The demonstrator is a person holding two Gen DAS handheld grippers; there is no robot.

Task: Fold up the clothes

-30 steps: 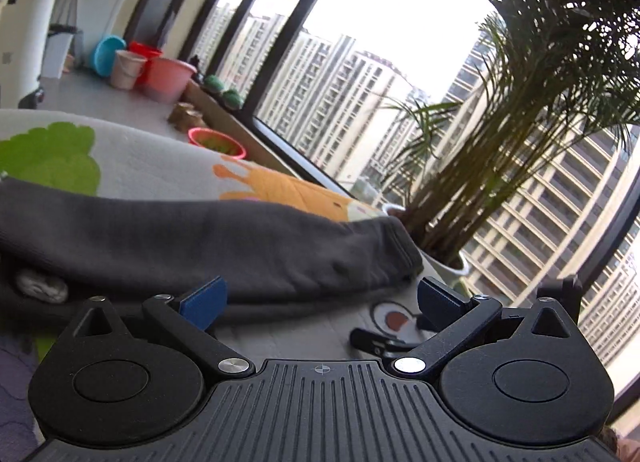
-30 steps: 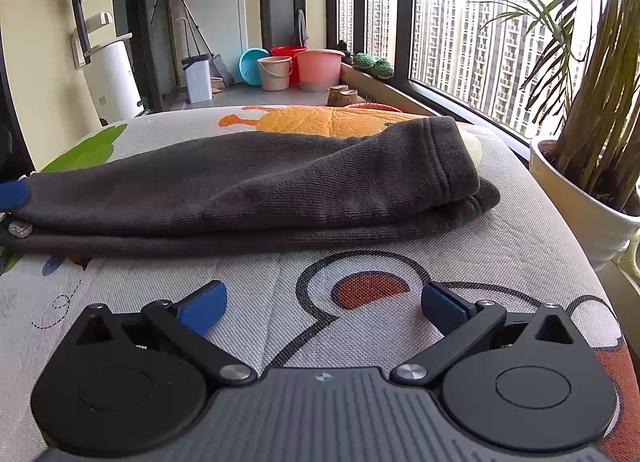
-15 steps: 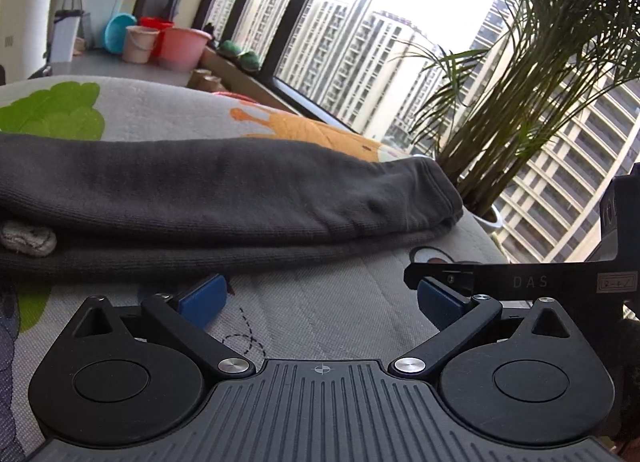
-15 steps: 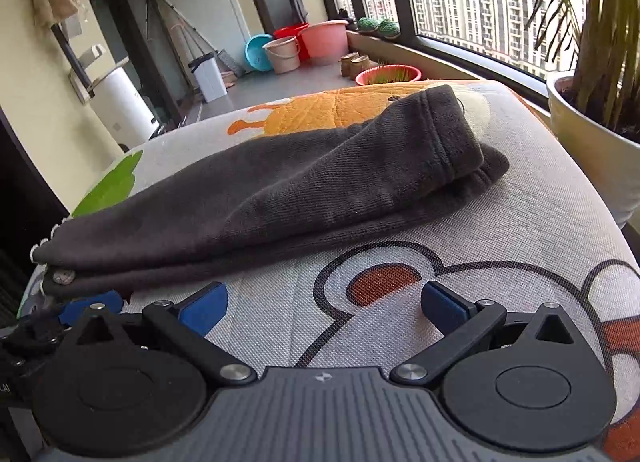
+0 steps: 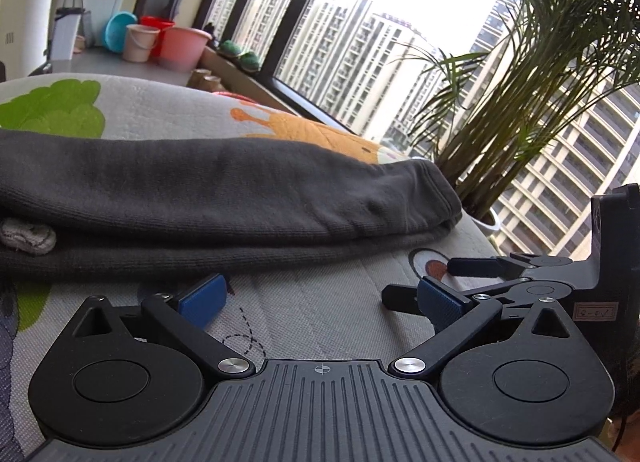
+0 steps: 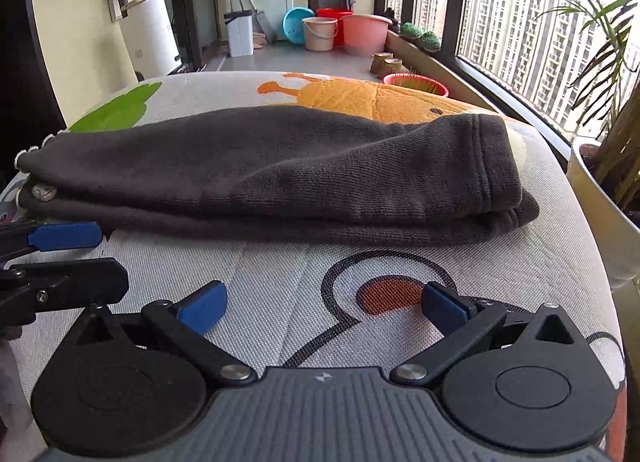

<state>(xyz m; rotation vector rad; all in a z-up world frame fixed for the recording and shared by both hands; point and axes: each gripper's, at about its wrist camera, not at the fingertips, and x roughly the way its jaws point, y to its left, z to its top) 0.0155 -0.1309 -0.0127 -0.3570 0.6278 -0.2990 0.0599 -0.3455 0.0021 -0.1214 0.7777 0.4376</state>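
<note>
A dark grey knitted garment (image 6: 280, 178) lies folded lengthwise across a cartoon-print surface (image 6: 280, 294), its ribbed hem end at the right (image 6: 492, 166). In the left wrist view the same garment (image 5: 200, 198) stretches across the middle. My left gripper (image 5: 320, 300) is open, just short of the garment's near edge, with nothing between its fingers. My right gripper (image 6: 322, 304) is open too, over the printed surface in front of the garment. The right gripper's fingers (image 5: 472, 266) show at the right of the left wrist view, and the left gripper's fingers (image 6: 64, 236) at the left of the right wrist view.
A potted palm (image 5: 532, 102) in a white pot (image 6: 600, 214) stands close to the surface's right edge. Large windows (image 6: 516, 34) run along the right. Buckets and basins (image 6: 348, 32) sit on the floor at the back, with a white appliance (image 6: 152, 38) at the back left.
Both grippers have shifted so each now sees the other's fingers at its view's edge. The right wrist view has levelled and turned. The garment has not moved. Both stay open.
</note>
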